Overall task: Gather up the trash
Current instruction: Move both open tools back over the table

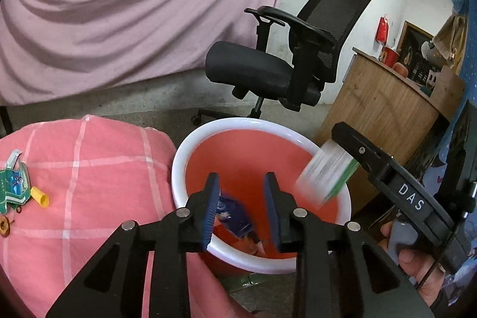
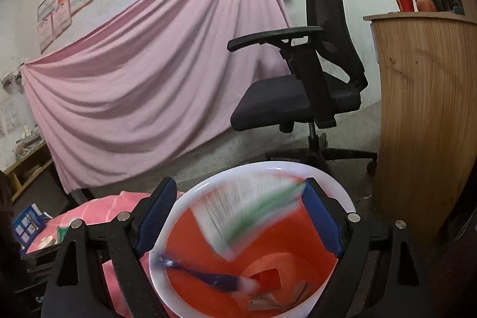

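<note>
An orange bin with a white rim [image 1: 190,145] stands on the floor beside the pink checked bed [image 1: 89,163]. My left gripper [image 1: 241,210] is open above the bin; a blue wrapper [image 1: 235,216] is in mid-air just below its jaws. My right gripper [image 2: 238,216] is open over the bin [image 2: 179,297]; a white and green box [image 2: 244,213], blurred, is dropping between its jaws. The box also shows in the left wrist view [image 1: 325,178], at the tip of the right gripper. The blue wrapper [image 2: 208,277] falls inside the bin. Red and tan scraps [image 2: 268,279] lie at the bottom.
A green wrapper [image 1: 13,184], a yellow cap [image 1: 40,196] and small bits lie on the bed at left. A black office chair [image 1: 280,61] stands behind the bin. A wooden counter [image 1: 378,100] is at right. A pink sheet [image 2: 149,73] hangs on the wall.
</note>
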Action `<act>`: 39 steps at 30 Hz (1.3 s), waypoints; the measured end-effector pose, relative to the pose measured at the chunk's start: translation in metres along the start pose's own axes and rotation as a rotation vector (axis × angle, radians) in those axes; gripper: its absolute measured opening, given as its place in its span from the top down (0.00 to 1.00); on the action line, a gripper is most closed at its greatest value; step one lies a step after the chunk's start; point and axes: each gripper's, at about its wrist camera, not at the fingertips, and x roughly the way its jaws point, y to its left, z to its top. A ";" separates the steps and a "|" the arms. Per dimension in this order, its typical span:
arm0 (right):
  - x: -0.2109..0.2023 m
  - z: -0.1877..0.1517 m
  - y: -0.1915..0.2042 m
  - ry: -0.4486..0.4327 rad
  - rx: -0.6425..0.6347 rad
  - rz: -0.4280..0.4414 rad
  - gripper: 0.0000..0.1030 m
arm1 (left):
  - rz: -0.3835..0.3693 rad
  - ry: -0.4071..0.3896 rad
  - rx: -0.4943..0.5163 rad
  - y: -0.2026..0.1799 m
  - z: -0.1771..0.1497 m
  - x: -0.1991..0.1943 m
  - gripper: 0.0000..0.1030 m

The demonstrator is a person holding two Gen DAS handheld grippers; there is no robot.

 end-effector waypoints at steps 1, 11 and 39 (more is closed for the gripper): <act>0.000 0.000 0.000 0.003 -0.001 -0.001 0.15 | 0.004 -0.003 -0.003 0.002 0.000 -0.002 0.74; -0.010 0.008 0.012 -0.040 -0.026 -0.003 0.05 | 0.038 -0.086 -0.035 0.023 0.001 -0.032 0.64; -0.068 -0.004 0.183 -0.447 -0.272 0.243 0.00 | 0.442 -0.603 -0.073 0.153 -0.040 -0.232 0.01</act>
